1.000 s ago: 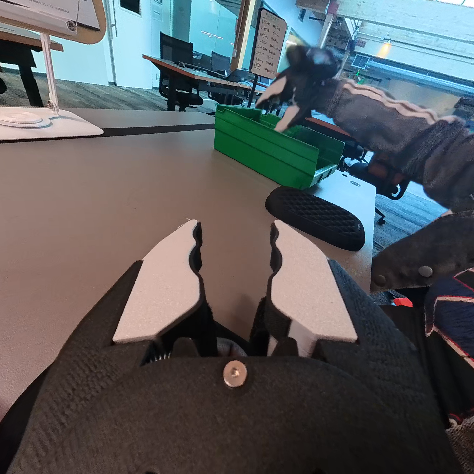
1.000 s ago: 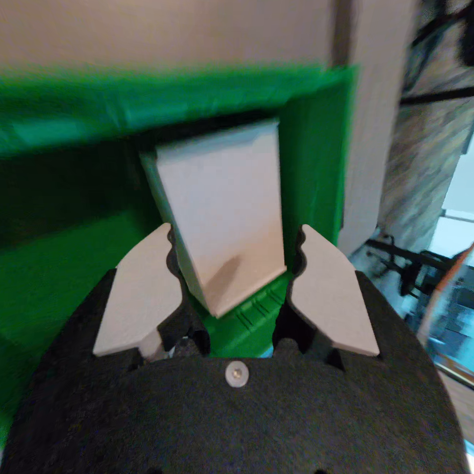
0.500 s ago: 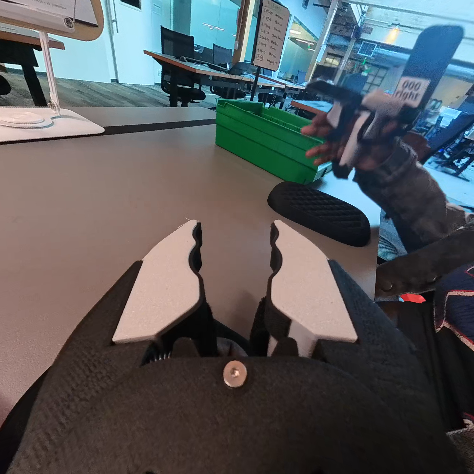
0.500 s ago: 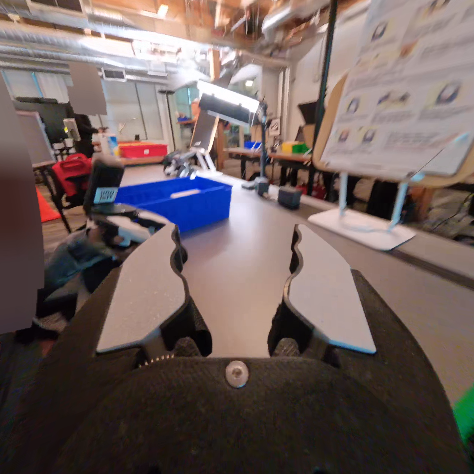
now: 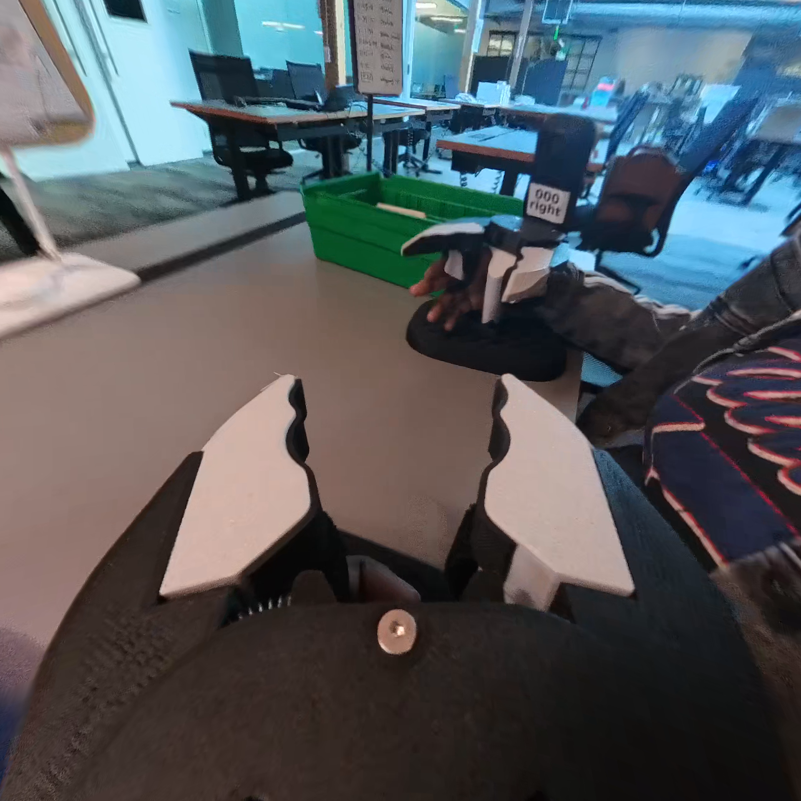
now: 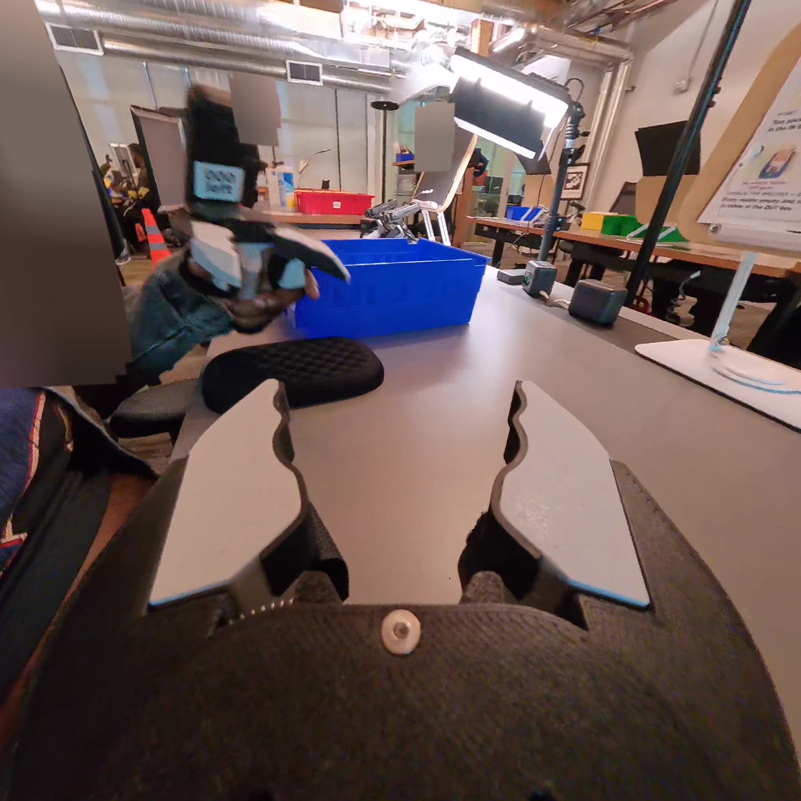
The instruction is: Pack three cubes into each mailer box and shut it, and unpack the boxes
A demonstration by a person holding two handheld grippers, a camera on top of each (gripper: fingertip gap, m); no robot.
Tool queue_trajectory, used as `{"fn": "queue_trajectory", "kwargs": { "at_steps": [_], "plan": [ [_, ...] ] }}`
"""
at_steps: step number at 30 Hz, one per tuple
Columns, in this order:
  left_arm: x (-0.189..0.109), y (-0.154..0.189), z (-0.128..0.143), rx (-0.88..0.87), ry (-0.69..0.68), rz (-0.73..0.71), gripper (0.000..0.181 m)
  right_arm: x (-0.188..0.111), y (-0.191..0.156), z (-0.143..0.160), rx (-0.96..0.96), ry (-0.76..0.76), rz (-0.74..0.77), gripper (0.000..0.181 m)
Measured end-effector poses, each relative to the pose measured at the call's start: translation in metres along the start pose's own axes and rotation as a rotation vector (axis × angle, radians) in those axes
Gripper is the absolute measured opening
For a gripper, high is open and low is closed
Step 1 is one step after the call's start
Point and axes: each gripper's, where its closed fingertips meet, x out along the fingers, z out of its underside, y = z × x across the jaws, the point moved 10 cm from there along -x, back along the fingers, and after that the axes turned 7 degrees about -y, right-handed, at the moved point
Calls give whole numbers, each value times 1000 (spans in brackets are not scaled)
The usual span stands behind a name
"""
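Observation:
My left gripper (image 5: pixel 396 383) is open and empty over the bare grey table (image 5: pixel 182 368). My right gripper (image 6: pixel 401 388) is open and empty too, low over the same table. A green bin (image 5: pixel 381 225) stands at the table's far right in the left wrist view, with a flat white mailer box (image 5: pixel 401 211) lying inside it. A blue bin (image 6: pixel 390 286) stands at the table's far left end in the right wrist view; its contents are hidden. The right gripper also shows in the left wrist view (image 5: pixel 498 255), above a black pad. No cubes are in view.
A black textured pad (image 5: pixel 485 344) lies by the green bin, and another black pad (image 6: pixel 294 370) lies by the blue bin. A white stand base (image 6: pixel 728 368) with a sign board sits on the table's far side. Small grey devices (image 6: pixel 596 301) sit beyond the blue bin.
My right gripper left the white box in the green bin, pulled out and swung toward the blue bin side, now low by a black pad. My left gripper opened wider and lifted, turning slightly.

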Motion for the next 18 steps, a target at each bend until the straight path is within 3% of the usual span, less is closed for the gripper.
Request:
{"fn": "queue_trajectory", "kwargs": {
  "at_steps": [5, 9, 14, 18],
  "plan": [
    [-87, -28, -57, 207, -93, -289, 83, -1, -6, 0, -59, 14, -52, 96],
    [-124, -94, -60, 351, -514, -473, 87, 2, -10, 0, -102, -13, -80, 98],
    [-122, -186, -32, 254, -979, -332, 117, 0, -7, 0, -64, 6, -72, 96],
    [-107, -228, -16, 221, -1164, -216, 125, 0, -6, 0, -55, 2, -73, 96]
  ]
}}
